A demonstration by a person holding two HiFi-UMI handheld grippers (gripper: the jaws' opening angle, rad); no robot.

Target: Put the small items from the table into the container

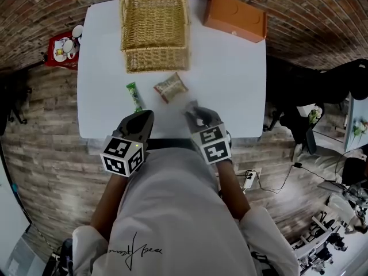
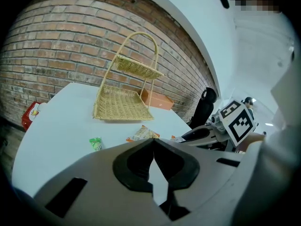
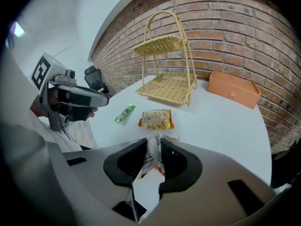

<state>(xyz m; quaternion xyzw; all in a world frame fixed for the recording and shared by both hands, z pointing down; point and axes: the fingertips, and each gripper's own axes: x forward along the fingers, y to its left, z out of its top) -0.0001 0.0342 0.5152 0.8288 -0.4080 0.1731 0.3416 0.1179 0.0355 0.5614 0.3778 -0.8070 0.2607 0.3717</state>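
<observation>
A two-tier wicker basket (image 1: 155, 59) stands at the far side of the white table (image 1: 236, 85). Before it lie a green packet (image 1: 134, 95) and an orange-and-beige snack packet (image 1: 171, 87). My right gripper (image 1: 195, 115) hovers over the table's near edge, shut on a crinkled snack packet (image 3: 151, 161) that sticks up between its jaws. In the right gripper view the basket (image 3: 169, 86), the lying snack packet (image 3: 156, 119) and the green packet (image 3: 124, 114) are ahead. My left gripper (image 1: 144, 117) rests at the near edge just behind the green packet (image 2: 96, 143), its tips (image 2: 153, 141) together with nothing in them.
An orange box (image 1: 236, 17) sits at the table's far right corner. A red tray with cups (image 1: 63, 48) stands off the table's left side. A black chair (image 1: 293, 119) is to the right, and a brick wall runs behind the table.
</observation>
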